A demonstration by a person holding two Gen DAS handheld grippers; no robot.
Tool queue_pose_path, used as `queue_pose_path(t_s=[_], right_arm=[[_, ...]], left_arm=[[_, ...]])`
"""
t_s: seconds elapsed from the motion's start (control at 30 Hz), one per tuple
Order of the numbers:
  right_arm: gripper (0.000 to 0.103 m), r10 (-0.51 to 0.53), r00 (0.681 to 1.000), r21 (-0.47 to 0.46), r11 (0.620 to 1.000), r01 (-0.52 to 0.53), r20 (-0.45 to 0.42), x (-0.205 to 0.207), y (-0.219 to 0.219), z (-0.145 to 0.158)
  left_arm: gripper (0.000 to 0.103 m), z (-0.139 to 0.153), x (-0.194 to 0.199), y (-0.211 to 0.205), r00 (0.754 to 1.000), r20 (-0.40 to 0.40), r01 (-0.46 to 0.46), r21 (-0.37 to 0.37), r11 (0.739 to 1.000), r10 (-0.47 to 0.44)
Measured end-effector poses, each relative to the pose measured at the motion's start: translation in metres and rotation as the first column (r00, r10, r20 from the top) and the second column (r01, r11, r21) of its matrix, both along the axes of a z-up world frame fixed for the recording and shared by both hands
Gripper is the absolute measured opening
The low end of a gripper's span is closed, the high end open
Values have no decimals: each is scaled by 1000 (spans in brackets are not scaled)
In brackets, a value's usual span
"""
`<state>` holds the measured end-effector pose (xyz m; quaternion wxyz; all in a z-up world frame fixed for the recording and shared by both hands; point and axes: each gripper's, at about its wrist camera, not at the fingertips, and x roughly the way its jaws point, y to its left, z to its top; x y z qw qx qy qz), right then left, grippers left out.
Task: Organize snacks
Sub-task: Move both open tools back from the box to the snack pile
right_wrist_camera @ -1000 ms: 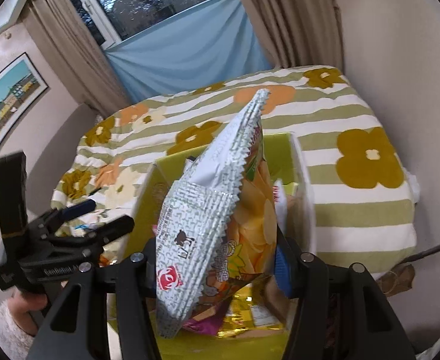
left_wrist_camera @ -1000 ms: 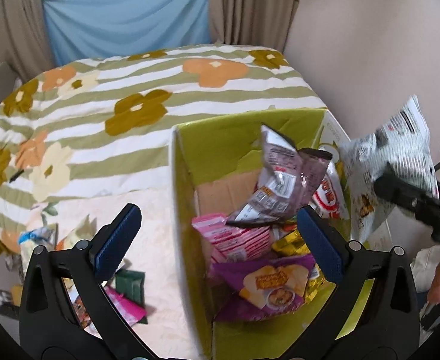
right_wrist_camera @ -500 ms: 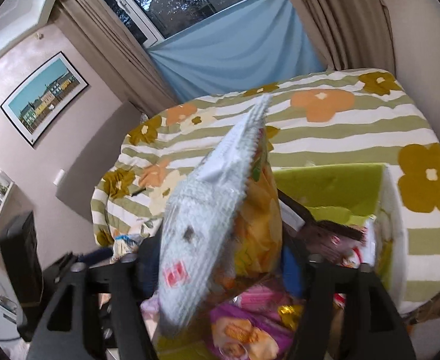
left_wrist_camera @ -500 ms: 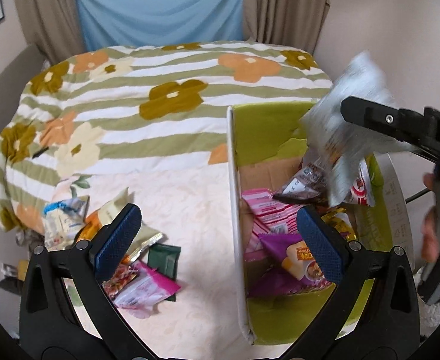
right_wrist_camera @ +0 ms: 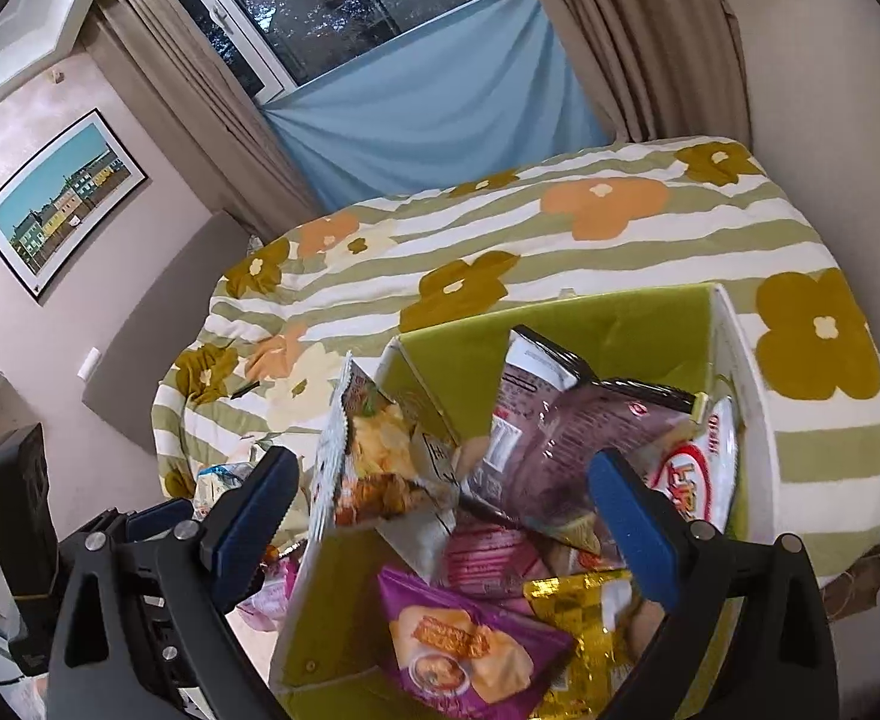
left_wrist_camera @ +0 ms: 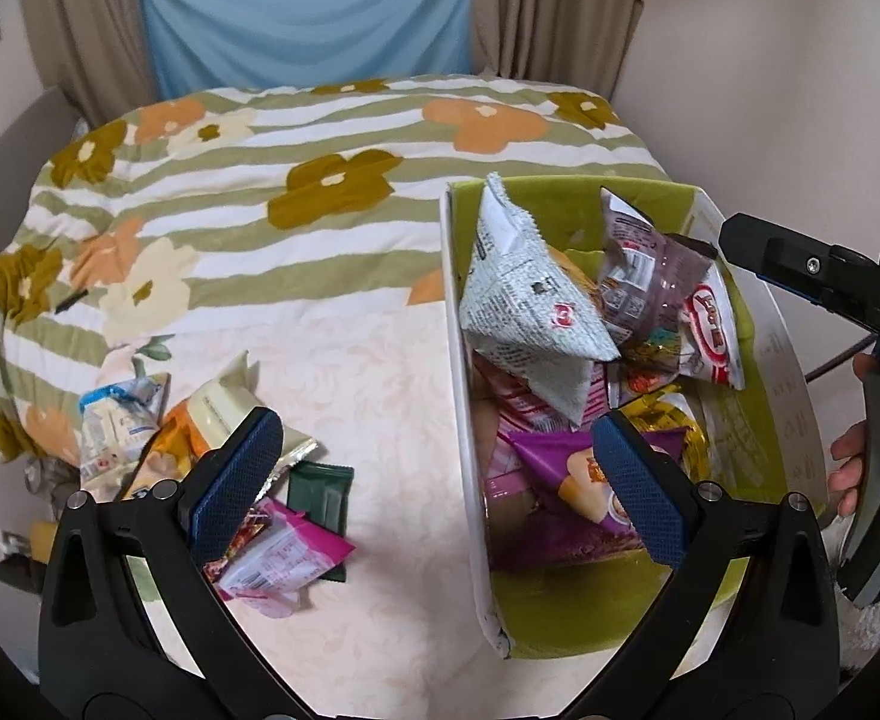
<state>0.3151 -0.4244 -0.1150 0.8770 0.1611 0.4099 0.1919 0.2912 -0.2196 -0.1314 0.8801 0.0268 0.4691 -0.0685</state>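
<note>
A green-lined cardboard box (left_wrist_camera: 460,360) (right_wrist_camera: 745,420) stands on the bed, holding several snack bags. A grey-white chip bag (left_wrist_camera: 529,300) (right_wrist_camera: 374,450) lies free in it, leaning on the left wall beside a brown-purple bag (left_wrist_camera: 637,276) and above a purple bag (left_wrist_camera: 565,480). My right gripper (right_wrist_camera: 440,468) hovers over the box. Its jaws are opening wide and the pads touch nothing. It also shows at the right edge of the left wrist view as the right gripper (left_wrist_camera: 799,270). My left gripper (left_wrist_camera: 434,438) is open and bare, straddling the box's left wall from above.
Loose snacks (left_wrist_camera: 200,450) lie on the pale sheet left of the box, among them a pink packet (left_wrist_camera: 284,552) and a dark green packet (left_wrist_camera: 320,486). A flowered striped cover (left_wrist_camera: 320,180) spreads behind. A wall runs close on the right. A person's hand (left_wrist_camera: 847,462) grips the right handle.
The right gripper's jaws spread and let the chip bag go; the bag dropped into the box against its left wall. The left gripper shifted left, bringing the loose snacks into view.
</note>
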Motion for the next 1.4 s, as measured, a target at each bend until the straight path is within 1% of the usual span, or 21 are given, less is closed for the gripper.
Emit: queue_pose_path(t_s=[0.2,0.33,0.43,0.6,0.73,0.83,0.93,0.97,1.1,1.2,1.3,1.37,1.4], right_arm=[[97,-12,999,-42,999,14,36,-16,1,12],[97,-21,998,-74,997,25,54,-25,3,22],[97,-27,998,-98,995,33,64,-36,6,31],[97,-37,995,-135,990,50,96,-59,23,49],[97,-48,990,-177,982,72,136,-79,51,65],[97,-53,987,-209,974,85,152,-94,77,68],[98,-49,987,-226,971,84,156,-106,105,66],[103,-50,987,-226,970,85,154,-108,112,64],[103,-69,987,-213,972,99,142,-120,143,55],[103,-86,990,-206,973,107,108,-126,166,44],[103,-91,994,-229,968,104,64,-132,190,33],[103,-79,997,-251,964,82,21,-136,210,24],[103,-78,997,-255,964,79,13,-138,217,21]], left_arm=[[102,14,-13,5,999,39,9,3,1000,-9],[102,29,-24,19,998,65,1,4,1000,-1],[102,42,-35,34,995,102,-9,1,1000,9],[102,60,-54,74,989,146,-25,-10,1000,26],[102,71,-68,114,985,170,-33,2,999,32],[102,74,-77,146,985,169,-42,9,999,40],[102,73,-86,181,986,161,-47,9,999,45],[102,72,-86,189,987,157,-47,9,999,45],[102,60,-92,232,992,119,-30,2,1000,30],[102,48,-95,254,996,91,-13,-5,1000,14],[102,31,-97,278,999,54,7,-22,1000,-6],[102,22,-97,290,999,38,21,-27,999,-20],[102,17,-97,296,999,28,26,-27,999,-26]])
